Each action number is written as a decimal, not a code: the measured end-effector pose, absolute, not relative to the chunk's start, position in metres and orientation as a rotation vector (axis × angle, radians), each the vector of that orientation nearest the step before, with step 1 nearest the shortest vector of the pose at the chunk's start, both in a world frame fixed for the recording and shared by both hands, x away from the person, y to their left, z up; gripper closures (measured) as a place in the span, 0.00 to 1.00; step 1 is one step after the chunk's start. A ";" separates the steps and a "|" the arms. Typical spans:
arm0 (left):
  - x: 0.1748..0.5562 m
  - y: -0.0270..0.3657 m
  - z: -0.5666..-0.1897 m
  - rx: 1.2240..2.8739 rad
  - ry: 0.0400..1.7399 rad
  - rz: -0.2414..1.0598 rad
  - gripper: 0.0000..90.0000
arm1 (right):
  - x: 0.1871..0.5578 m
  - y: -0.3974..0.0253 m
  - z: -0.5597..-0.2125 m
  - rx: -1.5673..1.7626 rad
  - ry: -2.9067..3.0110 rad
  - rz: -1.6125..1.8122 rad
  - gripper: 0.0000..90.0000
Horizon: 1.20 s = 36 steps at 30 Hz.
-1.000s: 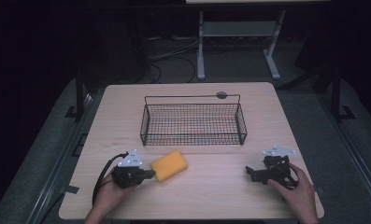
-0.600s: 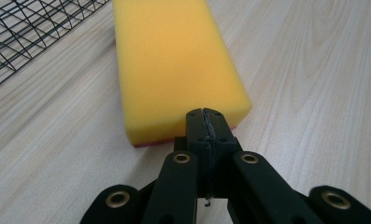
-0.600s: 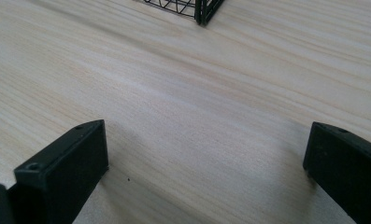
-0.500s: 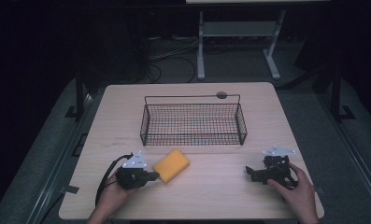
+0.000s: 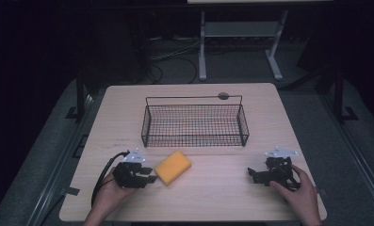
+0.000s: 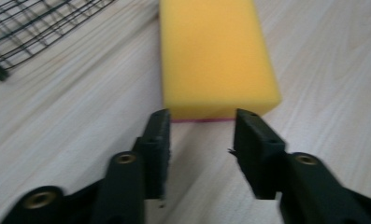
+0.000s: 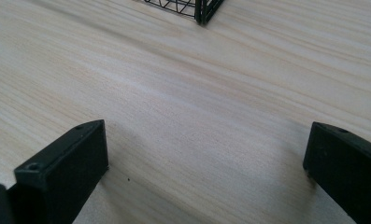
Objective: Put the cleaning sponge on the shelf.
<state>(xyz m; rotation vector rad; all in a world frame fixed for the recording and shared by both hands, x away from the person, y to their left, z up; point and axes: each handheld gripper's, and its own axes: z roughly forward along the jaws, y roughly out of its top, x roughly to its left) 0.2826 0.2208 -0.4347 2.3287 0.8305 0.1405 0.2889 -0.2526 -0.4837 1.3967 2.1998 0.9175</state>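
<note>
No readable text, label, brand, number or sign appears on anything in these views.

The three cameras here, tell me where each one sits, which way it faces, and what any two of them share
High view: above the person's side, facing forward and down on the table; both hands, left gripper and right gripper show.
Left gripper view: rides the left gripper, looking along its parted jaws at the sponge end.
Right gripper view: rides the right gripper, wide-parted jaws over bare tabletop toward a basket corner.
Shared: the high view and the left gripper view both show sponge and basket.
</note>
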 end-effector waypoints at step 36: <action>0.308 0.186 -0.415 2.471 0.842 0.130 0.16 | 0.289 -0.253 -0.484 1.397 2.200 0.917 0.00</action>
